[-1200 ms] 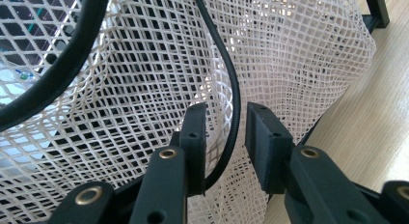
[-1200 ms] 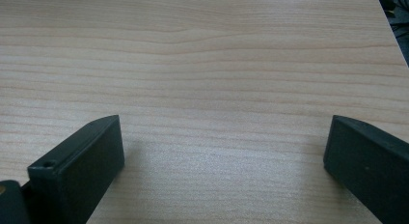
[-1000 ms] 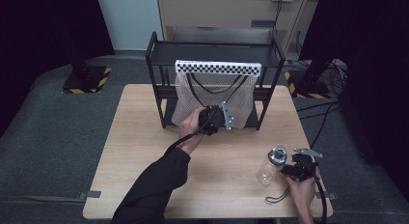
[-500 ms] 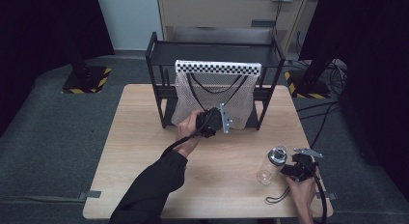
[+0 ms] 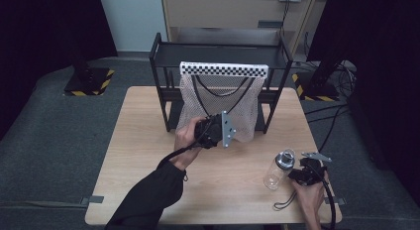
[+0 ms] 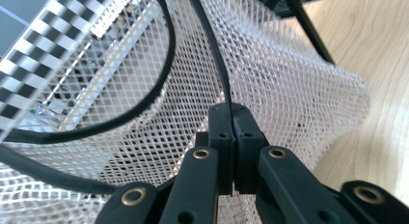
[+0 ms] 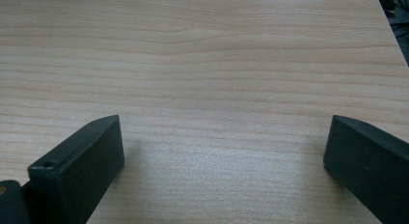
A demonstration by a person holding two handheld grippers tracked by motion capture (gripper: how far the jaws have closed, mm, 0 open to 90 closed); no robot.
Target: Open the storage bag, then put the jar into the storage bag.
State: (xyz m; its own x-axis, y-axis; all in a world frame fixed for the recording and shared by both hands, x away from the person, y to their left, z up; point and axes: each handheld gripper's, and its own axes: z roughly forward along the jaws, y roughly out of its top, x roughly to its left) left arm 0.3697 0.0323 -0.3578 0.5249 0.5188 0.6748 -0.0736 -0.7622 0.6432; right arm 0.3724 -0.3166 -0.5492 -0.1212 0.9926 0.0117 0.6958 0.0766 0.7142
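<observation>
The mesh bag [image 5: 218, 103] hangs from the black rack [image 5: 163, 71]; your left gripper [image 6: 230, 132] is clenched on its black strap [image 6: 212, 55]. Pull gently. Right gripper [image 7: 222, 151] rests released beside the bottle [image 5: 278, 168].

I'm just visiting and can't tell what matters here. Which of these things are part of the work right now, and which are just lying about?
In use:
- white mesh bag, hung on the black rack
- left gripper, jaws shut on the mesh bag's black cord
- clear bottle, beside the right gripper, likely next

Lying about:
- floor cables
- striped stand base
</observation>
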